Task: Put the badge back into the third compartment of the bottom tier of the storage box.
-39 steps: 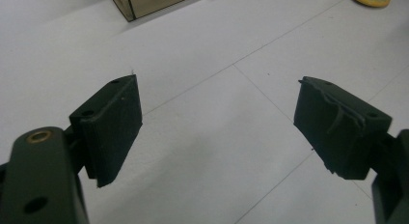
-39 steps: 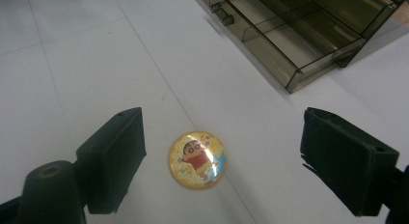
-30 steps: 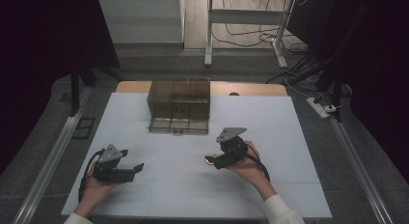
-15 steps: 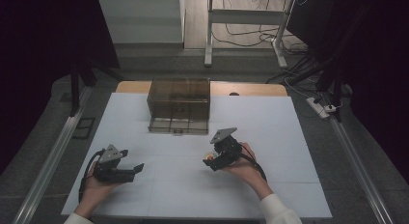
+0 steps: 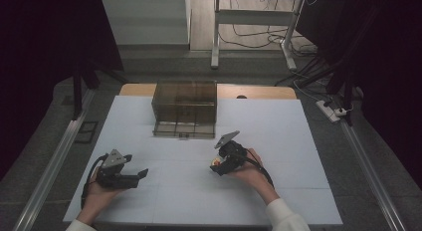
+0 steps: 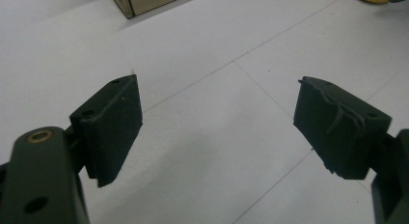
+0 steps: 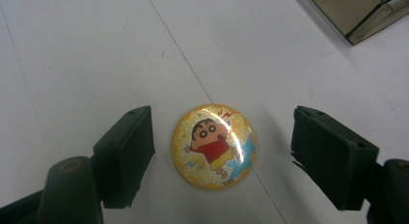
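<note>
On the counter (image 5: 278, 126), the box (image 5: 185, 107) is standing toward the far edge, while the badge (image 7: 214, 146) is lying flat nearer the person, between the jaws of the right hand-held gripper (image 7: 222, 154), with the left hand-held gripper (image 5: 142, 175) sitting well apart to its left.

The round badge (image 7: 213, 146) between my right tongs (image 7: 219, 154) is glittery yellow-gold, printed with a cartoon child in a red shirt and yellow shorts, with black hair, plus blue and red lightning marks. My tongs are matt black. The surface (image 5: 278, 131) is plain white with thin grey seam lines. The box (image 5: 185, 107) at upper centre is smoky, translucent brown.
</note>
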Action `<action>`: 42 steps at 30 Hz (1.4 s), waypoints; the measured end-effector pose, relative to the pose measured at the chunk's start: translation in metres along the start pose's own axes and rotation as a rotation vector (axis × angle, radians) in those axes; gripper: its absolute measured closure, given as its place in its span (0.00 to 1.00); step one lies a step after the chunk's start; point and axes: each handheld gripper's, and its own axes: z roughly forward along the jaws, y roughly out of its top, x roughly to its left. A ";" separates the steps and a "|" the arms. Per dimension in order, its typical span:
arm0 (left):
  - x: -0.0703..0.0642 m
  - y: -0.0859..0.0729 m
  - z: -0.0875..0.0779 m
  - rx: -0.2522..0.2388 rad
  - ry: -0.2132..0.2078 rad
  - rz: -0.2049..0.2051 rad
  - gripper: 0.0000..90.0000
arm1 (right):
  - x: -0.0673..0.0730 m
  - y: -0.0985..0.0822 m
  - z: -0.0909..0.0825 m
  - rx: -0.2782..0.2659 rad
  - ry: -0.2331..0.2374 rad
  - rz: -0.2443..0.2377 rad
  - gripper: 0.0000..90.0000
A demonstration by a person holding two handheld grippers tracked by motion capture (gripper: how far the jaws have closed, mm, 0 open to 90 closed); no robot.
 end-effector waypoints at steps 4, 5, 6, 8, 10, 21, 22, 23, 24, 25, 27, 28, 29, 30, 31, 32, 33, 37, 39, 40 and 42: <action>0.000 0.000 0.000 0.001 0.000 0.000 0.20 | -0.001 0.000 0.002 0.008 0.008 0.003 0.29; 0.000 0.000 0.000 0.001 0.000 0.000 0.20 | -0.001 0.000 0.003 0.015 0.012 0.004 0.31; 0.000 0.000 0.000 0.001 0.000 0.000 0.20 | -0.001 0.000 0.004 0.018 0.015 0.005 0.32; 0.000 0.000 0.000 0.001 -0.001 0.000 0.20 | 0.000 0.000 0.005 0.021 0.017 0.004 0.32; 0.000 0.000 0.000 0.000 0.000 -0.001 0.20 | 0.000 0.000 0.005 0.023 0.006 -0.015 0.34; 0.000 -0.001 0.000 0.000 0.000 0.002 0.20 | 0.005 0.003 0.004 0.030 0.018 -0.041 0.52; 0.000 -0.001 -0.001 -0.002 0.000 0.002 0.20 | 0.005 0.003 0.004 0.029 0.017 -0.039 0.53; 0.000 -0.001 -0.001 -0.004 0.000 0.001 0.20 | 0.005 0.003 0.004 0.030 0.016 -0.039 0.53; 0.000 -0.001 -0.001 -0.005 0.000 0.000 0.20 | 0.006 0.003 0.004 0.031 0.013 -0.042 0.53; 0.000 -0.001 -0.001 -0.005 0.000 0.000 0.20 | 0.006 0.003 0.004 0.031 0.013 -0.042 0.53; 0.000 -0.001 -0.001 -0.004 0.000 0.000 0.20 | 0.006 0.003 0.004 0.031 0.012 -0.044 0.53; 0.000 -0.001 -0.001 -0.004 -0.001 0.000 0.20 | 0.006 0.003 0.004 0.029 0.012 -0.048 0.53; 0.000 -0.001 -0.001 -0.003 -0.001 0.000 0.20 | 0.006 0.003 0.004 0.029 0.012 -0.048 0.53; 0.001 -0.001 -0.001 -0.003 -0.001 0.000 0.20 | 0.006 0.003 0.004 0.029 0.012 -0.047 0.53; 0.001 -0.001 -0.001 -0.002 -0.001 0.000 0.20 | 0.006 0.003 0.004 0.029 0.012 -0.047 0.53; 0.001 -0.001 -0.001 -0.002 -0.001 0.000 0.20 | 0.006 0.003 0.004 0.029 0.012 -0.047 0.53; 0.001 -0.001 -0.001 -0.002 -0.001 0.000 0.20 | 0.006 0.003 0.004 0.029 0.012 -0.047 0.53; 0.001 -0.001 -0.001 -0.002 -0.001 0.001 0.20 | 0.007 0.003 0.002 0.030 -0.003 -0.052 0.53; 0.000 -0.001 -0.001 -0.003 -0.001 0.001 0.20 | 0.007 0.003 0.000 0.022 -0.001 -0.048 0.53; 0.000 -0.001 -0.001 -0.002 -0.001 0.001 0.20 | 0.006 0.004 -0.002 0.011 -0.004 -0.052 0.53; 0.000 -0.001 0.000 0.000 0.000 0.003 0.20 | 0.006 0.004 -0.005 -0.002 -0.002 -0.054 0.53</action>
